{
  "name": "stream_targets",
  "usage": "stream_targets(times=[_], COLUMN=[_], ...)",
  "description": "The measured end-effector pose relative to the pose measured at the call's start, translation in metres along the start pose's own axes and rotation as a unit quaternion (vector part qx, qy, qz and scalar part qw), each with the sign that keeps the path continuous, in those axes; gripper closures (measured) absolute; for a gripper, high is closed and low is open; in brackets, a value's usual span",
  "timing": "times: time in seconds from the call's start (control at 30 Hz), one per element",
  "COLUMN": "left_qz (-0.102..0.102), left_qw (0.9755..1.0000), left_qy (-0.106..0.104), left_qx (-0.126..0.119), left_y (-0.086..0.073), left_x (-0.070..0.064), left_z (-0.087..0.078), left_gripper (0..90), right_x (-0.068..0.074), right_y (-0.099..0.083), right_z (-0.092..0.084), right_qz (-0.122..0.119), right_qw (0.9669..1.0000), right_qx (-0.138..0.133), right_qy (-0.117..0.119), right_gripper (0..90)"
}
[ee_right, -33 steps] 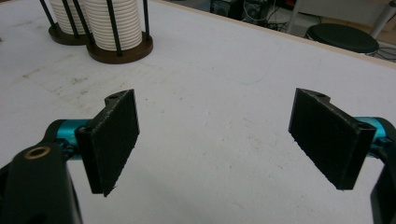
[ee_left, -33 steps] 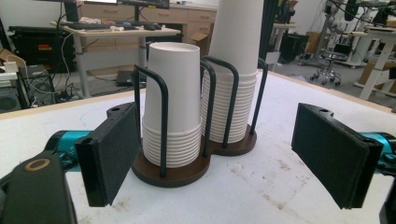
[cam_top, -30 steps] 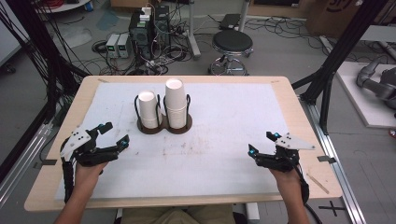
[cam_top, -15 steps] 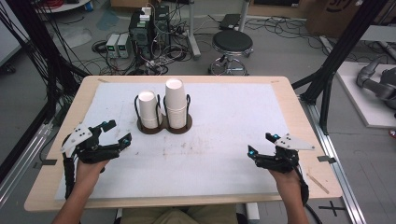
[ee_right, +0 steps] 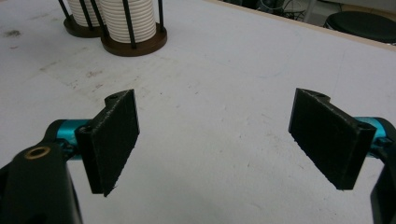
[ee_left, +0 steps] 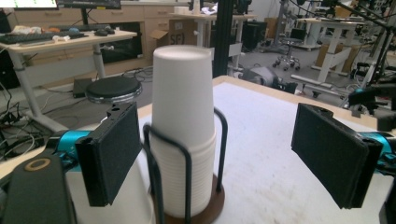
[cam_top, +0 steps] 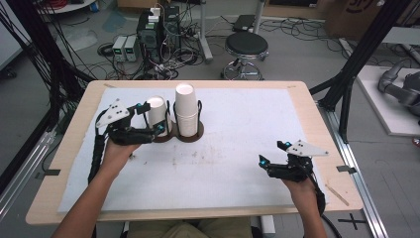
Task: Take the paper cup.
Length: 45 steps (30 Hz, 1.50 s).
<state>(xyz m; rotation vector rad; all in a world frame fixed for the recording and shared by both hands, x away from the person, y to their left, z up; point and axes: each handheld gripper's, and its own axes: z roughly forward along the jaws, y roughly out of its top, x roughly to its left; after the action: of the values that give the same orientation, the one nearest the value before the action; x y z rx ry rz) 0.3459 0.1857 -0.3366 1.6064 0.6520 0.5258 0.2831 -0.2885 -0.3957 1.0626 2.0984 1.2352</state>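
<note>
1. Since the earlier frame, we see that the left gripper (cam_top: 152,117) has travelled from the near left part of the worktop (cam_top: 247,148) up and forward to the shorter cup stack (cam_top: 157,115); the right gripper (cam_top: 273,153) has kept its place at the near right.
2. We see the left gripper's jaws standing wide apart, one on each side of the shorter cup stack, with no pad pressing on it. In the left gripper view the taller cup stack (ee_left: 183,126) stands between the two pads and the shorter stack sits low, behind the left pad.
3. We see the right gripper's jaws wide apart too, over bare white worktop, with nothing between them.
4. Both stacks stand upright, long axis vertical, cups turned upside down so the closed bases face up and the rims point to the worktop.
5. Each stack sits in its own well of the wire holder (cam_top: 190,135), a dark brown twin base with thin black uprights around the cups. The taller stack fills the right well, the shorter one the left.
6. The holder stands on the far left part of the worktop, well apart from the right gripper.
</note>
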Motion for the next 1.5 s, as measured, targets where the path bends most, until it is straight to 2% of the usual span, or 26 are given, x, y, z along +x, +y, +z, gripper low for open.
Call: stream_targets(times=[0.03, 0.1, 0.17, 0.2, 0.23, 0.27, 0.33, 0.43, 0.6, 0.7, 0.83, 0.87, 0.9, 0.97, 1.07, 1.27, 1.43, 1.5], left_qz=[0.0, -0.002, -0.022, -0.022, -0.023, -0.023, -0.034, -0.034, -0.029, -0.037, -0.034, -0.035, -0.038, -0.042, -0.037, -0.033, -0.041, -0.038], left_qw=[1.0, 1.0, 0.9997, 0.9997, 0.9997, 0.9997, 0.9993, 0.9993, 0.9981, 0.9969, 0.9966, 0.9966, 0.9957, 0.9951, 0.9949, 0.995, 0.9964, 0.997], left_qy=[0.0, -0.001, -0.002, -0.002, 0.005, 0.005, 0.011, 0.015, 0.031, 0.036, 0.04, 0.041, 0.049, 0.048, 0.049, 0.047, 0.042, 0.04], left_qx=[0.0, -0.001, -0.012, -0.012, -0.007, -0.007, 0.004, 0.009, 0.045, 0.059, 0.063, 0.062, 0.069, 0.076, 0.08, 0.082, 0.061, 0.053], left_y=[0.0, 0.007, 0.015, 0.015, 0.019, 0.019, 0.022, 0.024, 0.027, 0.029, 0.032, 0.032, 0.031, 0.029, 0.029, 0.03, 0.035, 0.039], left_x=[0.0, 0.0, 0.003, 0.003, 0.005, 0.005, 0.01, 0.012, 0.016, 0.018, 0.016, 0.016, 0.016, 0.016, 0.015, 0.015, 0.015, 0.015], left_z=[0.0, 0.011, 0.026, 0.026, 0.036, 0.036, 0.051, 0.061, 0.084, 0.097, 0.104, 0.105, 0.109, 0.11, 0.111, 0.11, 0.105, 0.103], left_gripper=[15.7, 15.7, 15.7, 15.7, 15.7, 15.7, 15.6, 15.7, 15.6, 15.7, 19.0, 23.9, 24.8, 26.8, 32.2, 33.3, 33.6, 33.7], right_x=[0.0, 0.001, 0.002, 0.003, 0.003, 0.003, 0.004, 0.003, 0.003, 0.003, 0.003, 0.003, 0.002, 0.002, 0.001, 0.0, 0.002, 0.002], right_y=[0.0, 0.001, 0.002, 0.002, 0.003, 0.003, 0.003, 0.003, 0.002, 0.002, 0.002, 0.002, 0.002, 0.002, 0.001, 0.001, 0.001, 0.001], right_z=[0.0, -0.001, -0.001, -0.001, -0.001, -0.001, 0.001, 0.001, 0.001, 0.001, 0.001, 0.001, 0.001, 0.0, 0.0, 0.0, 0.002, 0.003], right_qz=[0.001, 0.001, 0.002, 0.002, 0.001, 0.001, -0.001, -0.001, 0.006, 0.002, 0.002, 0.002, 0.002, 0.004, 0.004, 0.007, 0.007, 0.007], right_qw=[1.0, 1.0, 1.0, 0.9999, 0.9999, 0.9999, 0.9999, 0.9999, 0.9998, 0.9998, 0.9997, 0.9997, 0.9996, 0.9996, 0.9996, 0.9996, 0.9996, 0.9995], right_qx=[0.0, -0.001, -0.004, -0.006, -0.005, -0.005, -0.006, -0.004, -0.002, -0.002, -0.001, -0.002, -0.001, -0.001, -0.002, -0.002, 0.002, 0.003], right_qy=[0.0, 0.003, 0.007, 0.009, 0.011, 0.011, 0.014, 0.016, 0.02, 0.022, 0.024, 0.025, 0.027, 0.027, 0.027, 0.026, 0.028, 0.029], right_gripper=[16.7, 16.8, 16.7, 16.7, 16.7, 16.7, 16.7, 16.7, 16.7, 16.7, 16.7, 16.7, 16.7, 16.7, 16.7, 16.7, 16.7, 16.8])
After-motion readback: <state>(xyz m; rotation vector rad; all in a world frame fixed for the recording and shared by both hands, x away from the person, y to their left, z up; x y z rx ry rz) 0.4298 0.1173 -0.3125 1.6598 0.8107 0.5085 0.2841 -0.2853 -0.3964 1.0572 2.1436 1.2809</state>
